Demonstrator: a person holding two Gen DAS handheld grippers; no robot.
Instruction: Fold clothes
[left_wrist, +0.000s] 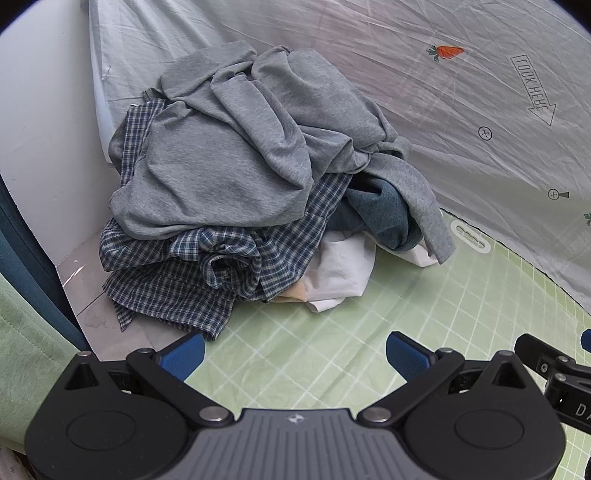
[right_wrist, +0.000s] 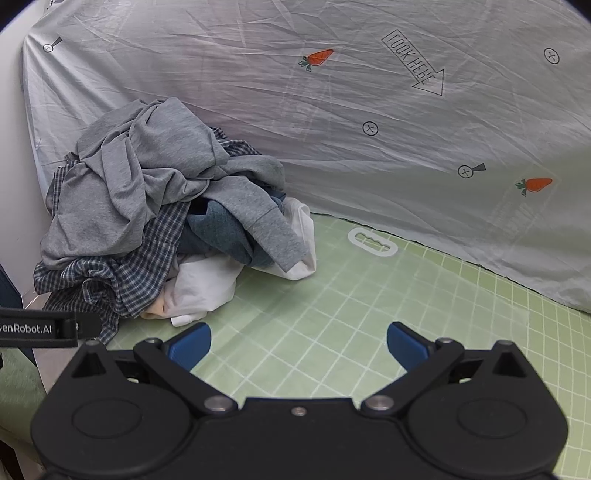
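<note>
Left tool (left_wrist: 294, 352): jaws spread wide, nothing between the blue pads (left_wrist: 406, 356), hovering over the green grid mat (left_wrist: 332, 350). Right tool (right_wrist: 298, 343): same state — wide open, empty, over the same mat. Part of the right tool's black body shows at the right edge of the left wrist view, and a black strap marked "GenRobot.AI" (right_wrist: 37, 328) sits at the left edge of the right wrist view.

Clothes pile (left_wrist: 240, 177) lies ahead of both tools, at the far left corner of the mat, partly hanging off its edge onto the pale floor (left_wrist: 88, 291). Neither tool touches it.

Pile make-up, top down:
- grey sweatshirt (left_wrist: 229, 155) crumpled on top, one sleeve (left_wrist: 432, 221) draped down the right side onto the mat
- blue-white checked shirt (left_wrist: 192, 273) under it, spilling out front-left
- dark blue-grey garment (left_wrist: 376, 214) tucked in on the right
- white garment (left_wrist: 340, 269) at the bottom front, touching the mat, with a small peach-coloured bit (left_wrist: 291, 295) just beside it

Behind the pile and mat — a wrinkled pale sheet (left_wrist: 443, 110) with carrot prints (left_wrist: 447, 51) and a "LOOK HERE" arrow (left_wrist: 533, 88). A white handle-shaped cut-out (left_wrist: 472, 236) marks the mat's far edge, just right of the pile. White wall (left_wrist: 44, 110) to the left.
</note>
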